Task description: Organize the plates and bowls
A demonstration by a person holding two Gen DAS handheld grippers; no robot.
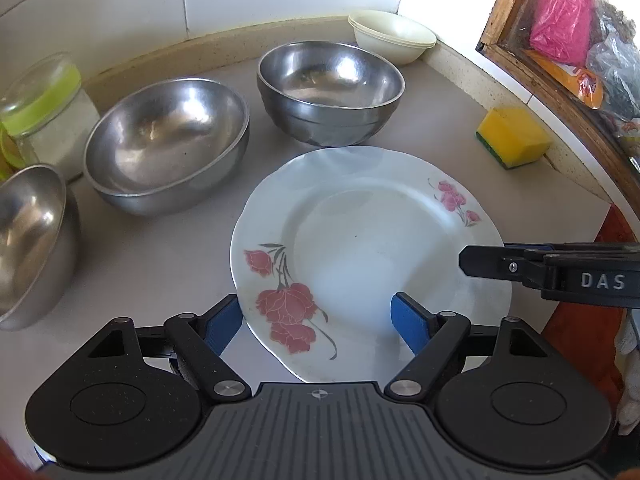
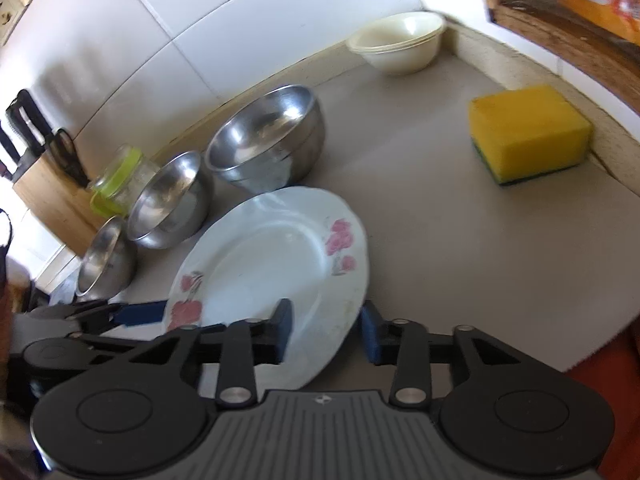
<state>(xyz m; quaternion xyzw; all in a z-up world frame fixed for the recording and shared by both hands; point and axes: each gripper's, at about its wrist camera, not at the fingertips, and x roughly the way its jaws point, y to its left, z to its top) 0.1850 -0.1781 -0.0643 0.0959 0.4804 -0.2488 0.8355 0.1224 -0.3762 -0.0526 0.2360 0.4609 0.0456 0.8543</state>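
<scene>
Both grippers angle steeply down over the desk (image 2: 460, 248). The left gripper (image 1: 318, 322) stands open, the floral plate (image 1: 360, 240) between its fingers. The right gripper (image 2: 326, 334) is parted astride the plate's near rim, untouched. Three steel bowls (image 1: 168, 140) lie beyond; only the right view shows a knife block (image 2: 52, 196).

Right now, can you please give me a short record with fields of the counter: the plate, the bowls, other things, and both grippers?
plate: one floral plate lying on the counter
steel bowls: three, in a row behind the plate
cream bowls: small stack in the corner
other: yellow sponge; glass jar
left gripper: open, straddling the plate's near rim
right gripper: open, plate rim between the pads
</scene>
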